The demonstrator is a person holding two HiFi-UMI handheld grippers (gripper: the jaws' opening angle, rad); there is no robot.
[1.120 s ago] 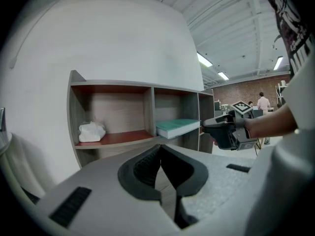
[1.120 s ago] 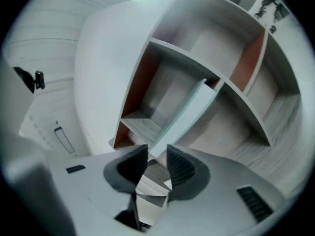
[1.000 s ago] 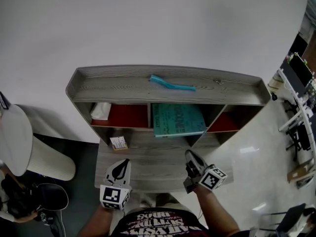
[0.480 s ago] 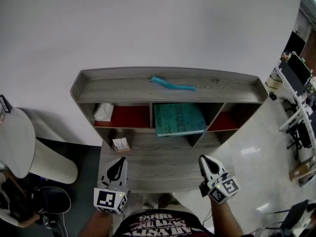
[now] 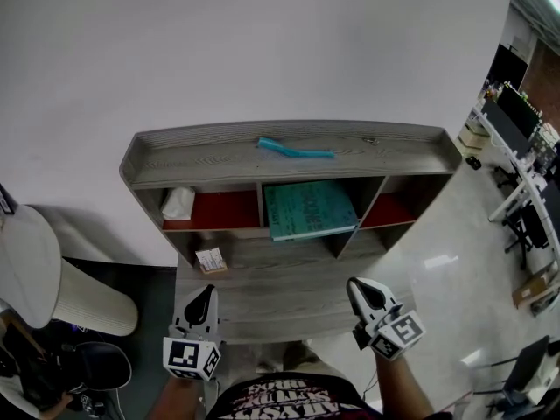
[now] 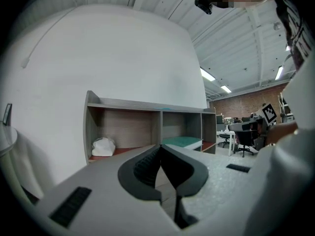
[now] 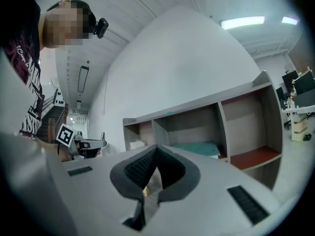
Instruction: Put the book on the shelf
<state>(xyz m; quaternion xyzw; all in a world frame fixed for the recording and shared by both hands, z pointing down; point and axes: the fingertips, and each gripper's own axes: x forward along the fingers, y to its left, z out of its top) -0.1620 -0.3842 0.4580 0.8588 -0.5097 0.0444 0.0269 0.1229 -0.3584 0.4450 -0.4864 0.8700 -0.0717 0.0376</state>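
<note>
Far left: a white chair (image 5: 35, 265) stands on the dark floor, apart from the shelf (image 5: 219, 157).

Shelf: grey wood, set against a white wall (image 5: 262, 42), with a top board, three compartments in a row beneath it and a wider lower board (image 5: 280, 300) in front.

Left compartment: a white crumpled bundle (image 5: 178, 203) rests on the red floor, against the left wall.

Lower board, left part: a small card (image 5: 211, 260) lies flat, just in front of the left compartment.

Left gripper (image 5: 203, 292): held over the front left of the lower board, pointing toward the shelf. Its own view shows the dark pads pressed together at the tips with nothing between them. It touches nothing. Its marker cube (image 5: 191, 358) sits nearest the person.

Top board: a teal strip (image 5: 295, 150) lies flat near the middle.

Middle compartment: the book (image 5: 308, 210), teal-covered, lies flat on the compartment floor. Its front edge reaches the front of the compartment. Neither gripper is in contact with it.

Right compartment: red floor (image 5: 389, 211) visible.

Right gripper (image 5: 357, 285): held over the front right corner of the lower board, well apart from the book. Its own view shows the pads closed tip to tip, holding nothing.

Far right: desks with equipment (image 5: 525, 138) stand on the pale floor.
</note>
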